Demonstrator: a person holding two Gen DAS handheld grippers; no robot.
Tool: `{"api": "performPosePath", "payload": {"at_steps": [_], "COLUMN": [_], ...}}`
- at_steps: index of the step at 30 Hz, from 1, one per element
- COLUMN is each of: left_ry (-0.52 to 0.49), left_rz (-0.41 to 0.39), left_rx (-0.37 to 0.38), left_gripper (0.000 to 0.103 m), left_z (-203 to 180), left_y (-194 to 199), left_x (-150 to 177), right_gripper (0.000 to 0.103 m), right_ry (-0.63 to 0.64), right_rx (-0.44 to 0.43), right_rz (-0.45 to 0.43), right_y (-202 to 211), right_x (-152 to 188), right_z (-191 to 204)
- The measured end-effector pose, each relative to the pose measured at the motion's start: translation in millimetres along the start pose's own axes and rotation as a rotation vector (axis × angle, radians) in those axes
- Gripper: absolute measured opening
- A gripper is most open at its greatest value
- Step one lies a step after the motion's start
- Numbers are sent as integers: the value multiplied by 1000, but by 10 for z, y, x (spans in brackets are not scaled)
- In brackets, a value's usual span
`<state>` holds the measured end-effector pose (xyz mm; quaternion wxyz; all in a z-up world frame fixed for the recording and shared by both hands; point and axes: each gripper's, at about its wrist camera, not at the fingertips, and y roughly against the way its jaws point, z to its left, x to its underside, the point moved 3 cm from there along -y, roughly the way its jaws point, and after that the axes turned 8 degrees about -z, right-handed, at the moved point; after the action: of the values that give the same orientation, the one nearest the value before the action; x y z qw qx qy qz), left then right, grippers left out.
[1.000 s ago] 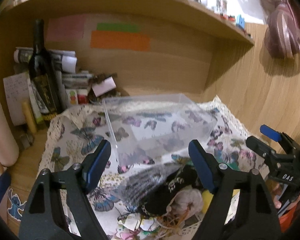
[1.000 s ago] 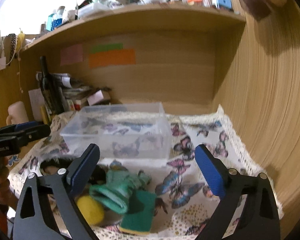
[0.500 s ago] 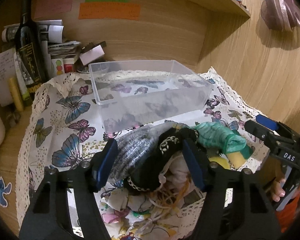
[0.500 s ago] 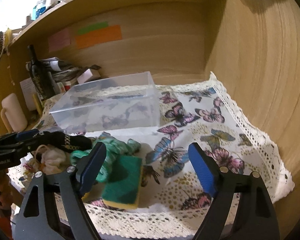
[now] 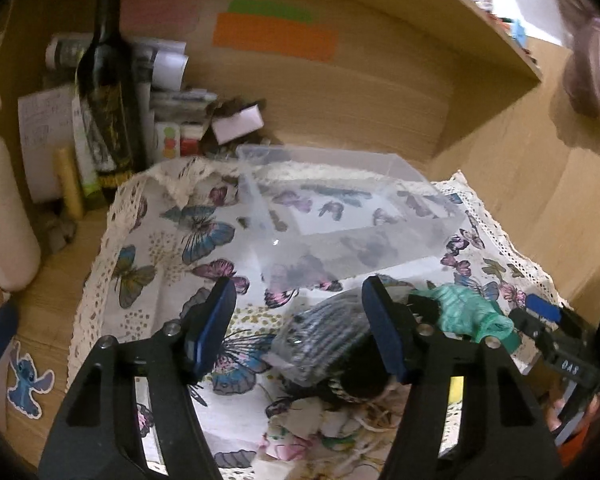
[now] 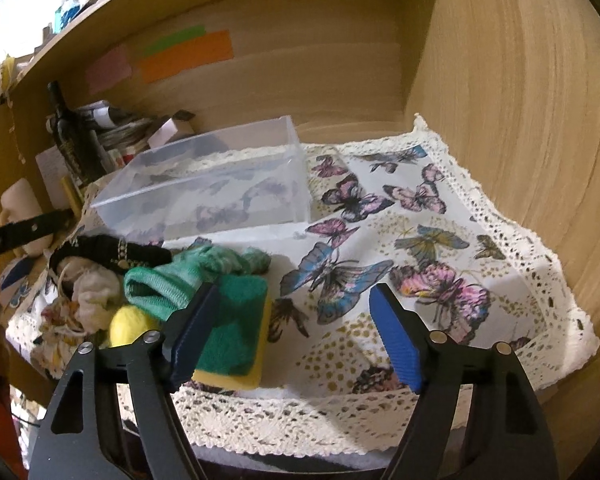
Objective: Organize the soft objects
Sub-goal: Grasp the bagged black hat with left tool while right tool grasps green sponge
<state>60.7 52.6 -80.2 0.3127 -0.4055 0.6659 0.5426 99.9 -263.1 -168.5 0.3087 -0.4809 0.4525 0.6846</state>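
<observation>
A clear plastic box [image 5: 340, 216] [image 6: 216, 184] stands empty on the butterfly cloth [image 6: 420, 240]. In front of it lies a pile of soft things: a grey striped item in clear wrap [image 5: 324, 332], a black band [image 6: 112, 252], a green glove [image 6: 188, 276] [image 5: 468, 312], a green-and-yellow sponge [image 6: 236, 332], a yellow ball [image 6: 130, 324] and pale rags [image 6: 92, 296]. My left gripper [image 5: 300, 332] is open just above the grey item. My right gripper [image 6: 296, 332] is open and empty over the cloth, its left finger over the sponge.
A dark wine bottle [image 5: 108, 92], papers and small boxes [image 5: 168, 112] crowd the back left. A wooden wall [image 6: 520, 100] stands at the right, a shelf overhead. The cloth's lace edge [image 6: 300, 420] hangs at the table front.
My left gripper has shifted left and back, so the grey item now sits under its right finger. My right gripper has come lower and closer to the sponge.
</observation>
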Motion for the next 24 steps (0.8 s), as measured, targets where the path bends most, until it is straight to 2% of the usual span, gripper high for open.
{"api": "performPosePath", "payload": {"at_steps": [3, 6, 8, 10, 12, 15, 16, 20, 24], "left_ry": [-7, -35, -47, -49, -55, -64, -65, -53, -32], "left_rz": [69, 98, 101, 104, 120, 160, 170, 175, 199], "left_rx": [15, 20, 23, 23, 26, 48, 57, 82, 155], "left_gripper": [65, 66, 71, 83, 87, 88, 88, 87, 73], "left_z": [17, -48, -88, -121, -153, -198, -211, -209, -216], "left_y": [-149, -218, -221, -230, -282, -383, -410, -455, -497], "left_x": [95, 177, 198, 214, 247, 296, 304, 298, 339], "right_gripper": [75, 75, 75, 75, 75, 75, 73, 40, 36], "right_ry": [13, 19, 26, 33, 48, 59, 56, 41, 43], "right_rx": [-22, -45, -60, -72, -77, -83, -86, -118, -126], "right_rz": [22, 35, 40, 43, 48, 67, 72, 108, 88], "right_y": [-59, -103, -120, -127, -143, -192, -207, -271, -243], "right_x": [43, 63, 63, 68, 84, 129, 142, 193, 178], "right_z": [65, 122, 160, 195, 231, 260, 258, 257, 278]}}
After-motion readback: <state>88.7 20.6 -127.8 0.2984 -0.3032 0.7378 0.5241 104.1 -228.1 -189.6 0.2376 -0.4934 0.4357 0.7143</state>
